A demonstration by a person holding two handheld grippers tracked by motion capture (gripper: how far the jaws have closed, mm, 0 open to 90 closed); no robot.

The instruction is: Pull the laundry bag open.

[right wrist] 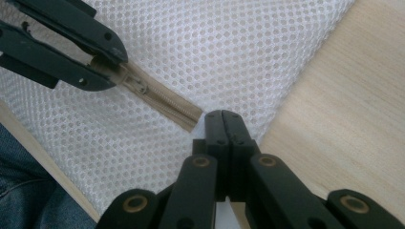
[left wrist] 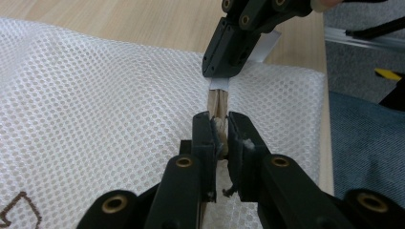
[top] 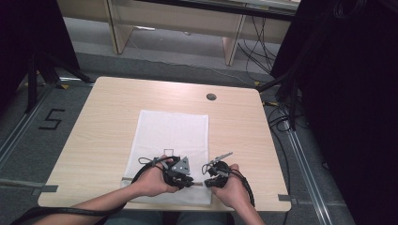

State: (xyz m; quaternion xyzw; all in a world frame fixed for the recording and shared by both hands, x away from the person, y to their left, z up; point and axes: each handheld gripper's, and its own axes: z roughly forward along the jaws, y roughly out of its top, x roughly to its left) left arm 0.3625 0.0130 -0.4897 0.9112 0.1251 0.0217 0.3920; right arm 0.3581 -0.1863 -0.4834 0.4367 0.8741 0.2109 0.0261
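Both grippers [top: 191, 180] [top: 210, 179] pinch the mesh bag's [top: 171, 133] zipper [right wrist: 162, 102], whose slider shows in the right gripper view.

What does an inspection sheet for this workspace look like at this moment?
Surface: light wooden table, round grommet near its far edge.
Job's things: white mesh bag lying flat; beige zipper along its near end.
Clutter: nothing seen.
Grippers: left gripper shut on the zipper's slider; right gripper shut on the bag's edge at the zipper's end.
Cables: one trails from each gripper; more lie on the floor at right.
Surroundings: grey floor, black curtains, wooden furniture legs behind.
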